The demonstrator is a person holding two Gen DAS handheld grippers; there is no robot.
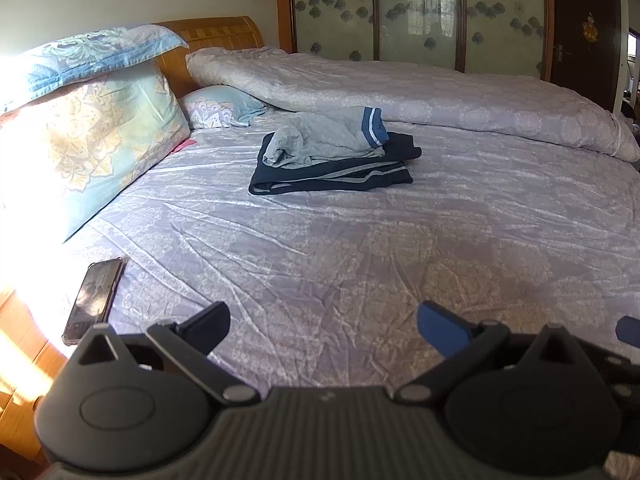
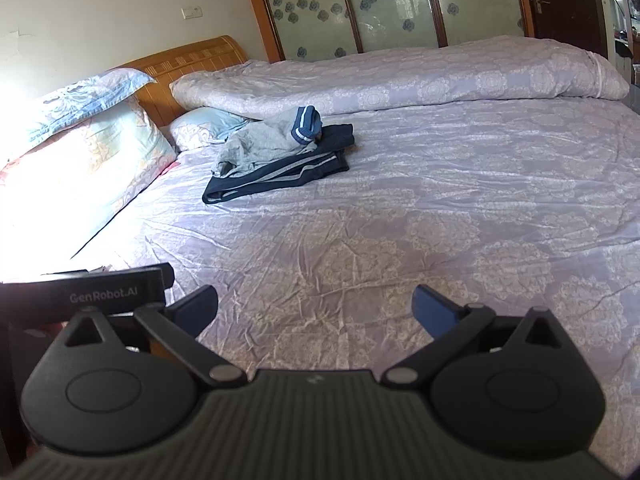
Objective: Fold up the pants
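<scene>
Folded navy pants (image 1: pixel 340 176) with grey side stripes lie on the lilac bed sheet (image 1: pixel 360 260), and a folded grey garment with a blue striped band (image 1: pixel 328 138) rests on top of them. The right wrist view shows the same stack: navy pants (image 2: pixel 276 178) under the grey garment (image 2: pixel 260 144). My left gripper (image 1: pixel 322 326) hangs open near the bed's front edge, far short of the stack, nothing between its fingers. My right gripper (image 2: pixel 314 310) is open too and holds nothing. The left gripper's body (image 2: pixel 92 294) shows at the left of the right wrist view.
A phone (image 1: pixel 94 300) lies at the bed's left edge beside the left gripper. Stacked pillows (image 1: pixel 92 136) lean on the wooden headboard (image 1: pixel 216 36). A rolled duvet (image 1: pixel 420 92) runs along the far side. Wardrobe doors (image 1: pixel 416 12) stand behind.
</scene>
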